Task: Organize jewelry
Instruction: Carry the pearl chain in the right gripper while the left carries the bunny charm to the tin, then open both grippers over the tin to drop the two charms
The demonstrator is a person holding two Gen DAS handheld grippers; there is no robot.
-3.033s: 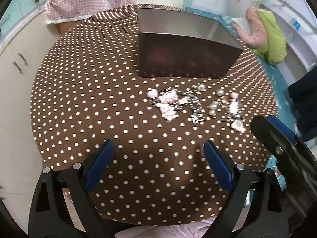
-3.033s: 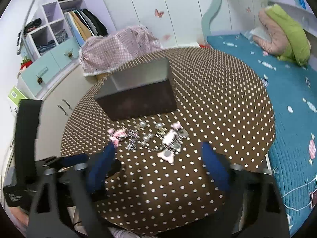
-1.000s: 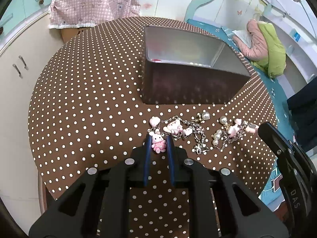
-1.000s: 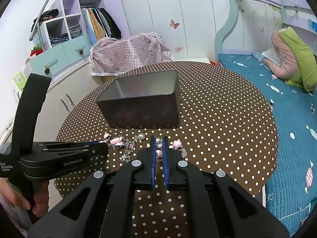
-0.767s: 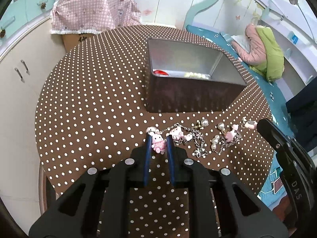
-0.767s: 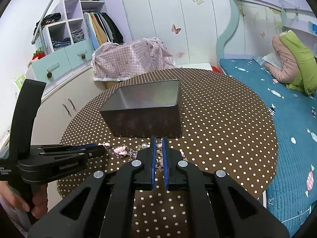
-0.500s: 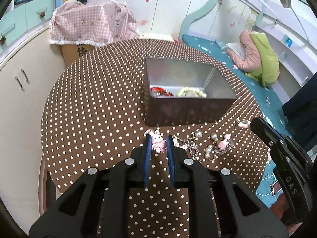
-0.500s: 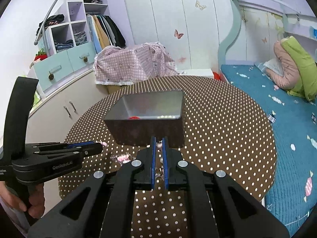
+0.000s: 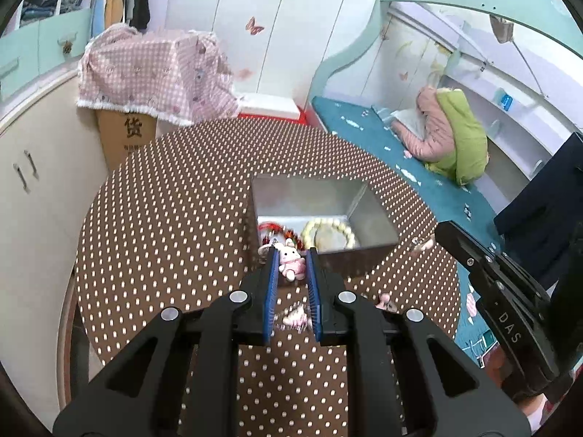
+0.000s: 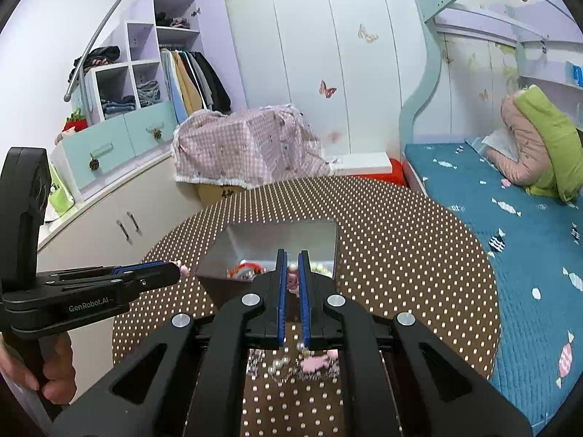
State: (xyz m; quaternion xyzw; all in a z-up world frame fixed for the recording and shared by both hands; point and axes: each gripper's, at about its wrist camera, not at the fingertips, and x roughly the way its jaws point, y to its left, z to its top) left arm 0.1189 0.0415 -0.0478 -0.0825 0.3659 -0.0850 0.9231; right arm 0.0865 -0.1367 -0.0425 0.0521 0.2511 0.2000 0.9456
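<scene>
My left gripper is shut on a pink bunny charm of a charm bracelet and holds it in the air in front of the metal box. My right gripper is shut on the other end of the same bracelet, a small pink charm, also lifted before the box. The chain with pearls and pink charms hangs blurred below the grippers. The box holds a cream bead bracelet and a red piece.
The box stands on a round table with a brown polka-dot cloth. A cardboard box under a pink checked cloth stands behind the table. A bed with a teal cover is on the right, white cabinets on the left.
Both grippers closed on the ends of the charm bracelet, which lay on the table, and have lifted it up and toward the box. The box interior now shows.
</scene>
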